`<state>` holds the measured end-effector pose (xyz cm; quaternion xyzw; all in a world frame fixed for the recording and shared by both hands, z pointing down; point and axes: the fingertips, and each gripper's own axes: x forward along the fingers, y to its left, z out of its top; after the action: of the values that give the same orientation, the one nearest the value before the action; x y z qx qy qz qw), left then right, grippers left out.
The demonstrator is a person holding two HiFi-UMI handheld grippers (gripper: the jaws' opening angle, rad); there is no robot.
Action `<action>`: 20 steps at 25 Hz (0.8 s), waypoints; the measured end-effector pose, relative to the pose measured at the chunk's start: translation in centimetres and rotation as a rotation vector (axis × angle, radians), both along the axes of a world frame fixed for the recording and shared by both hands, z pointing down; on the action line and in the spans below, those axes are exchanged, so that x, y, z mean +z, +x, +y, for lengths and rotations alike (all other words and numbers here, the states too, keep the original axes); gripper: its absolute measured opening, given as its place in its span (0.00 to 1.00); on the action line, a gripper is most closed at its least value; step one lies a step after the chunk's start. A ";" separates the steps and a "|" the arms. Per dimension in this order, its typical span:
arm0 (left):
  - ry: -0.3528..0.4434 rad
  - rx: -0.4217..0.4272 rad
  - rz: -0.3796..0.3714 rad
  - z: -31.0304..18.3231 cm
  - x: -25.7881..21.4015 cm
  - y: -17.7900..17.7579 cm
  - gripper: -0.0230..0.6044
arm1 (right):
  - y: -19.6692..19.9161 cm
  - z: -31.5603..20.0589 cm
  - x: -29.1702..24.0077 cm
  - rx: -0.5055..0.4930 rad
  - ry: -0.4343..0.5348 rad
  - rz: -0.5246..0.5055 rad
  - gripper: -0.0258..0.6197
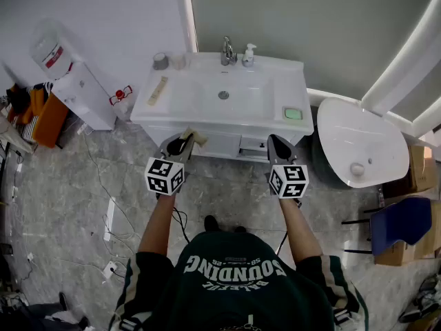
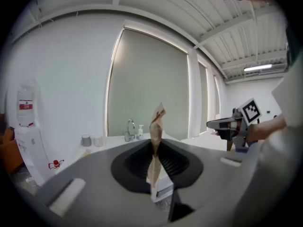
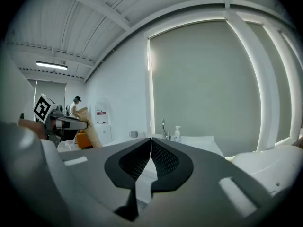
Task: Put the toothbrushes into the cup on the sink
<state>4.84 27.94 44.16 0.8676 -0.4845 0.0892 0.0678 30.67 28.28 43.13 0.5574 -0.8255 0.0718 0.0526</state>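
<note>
White sink (image 1: pixel 207 109) in the head view: a grey cup (image 1: pixel 160 61) stands at its back left corner, and a tan pack (image 1: pixel 158 90) lies on its left rim. The left gripper (image 1: pixel 182 143) and right gripper (image 1: pixel 278 145) are before the sink's front.

Left gripper view: the jaws pinch a second pack (image 2: pixel 156 122), upright, with the cup well beyond.

Right gripper view: the jaws meet, with nothing between.
</note>
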 end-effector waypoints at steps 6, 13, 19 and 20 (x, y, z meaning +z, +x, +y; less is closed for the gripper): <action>0.003 0.007 0.001 -0.6 0.1 -1.1 0.18 | -1.4 -0.2 0.4 0.001 -0.002 -0.011 0.05; -0.006 0.020 0.001 -1.4 0.6 -2.5 0.18 | -2.9 -0.6 0.8 -0.003 -0.014 -0.020 0.05; -0.005 0.017 -0.009 -3.0 0.8 -5.1 0.18 | -5.4 -2.3 1.0 -0.006 -0.013 -0.016 0.05; -0.003 0.014 -0.008 -3.3 0.8 -5.6 0.18 | -6.0 -2.8 1.1 -0.009 -0.013 -0.017 0.05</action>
<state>-0.81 24.62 44.95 0.8705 -0.4785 0.0939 0.0663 24.70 25.48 44.19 0.5529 -0.8277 0.0818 0.0497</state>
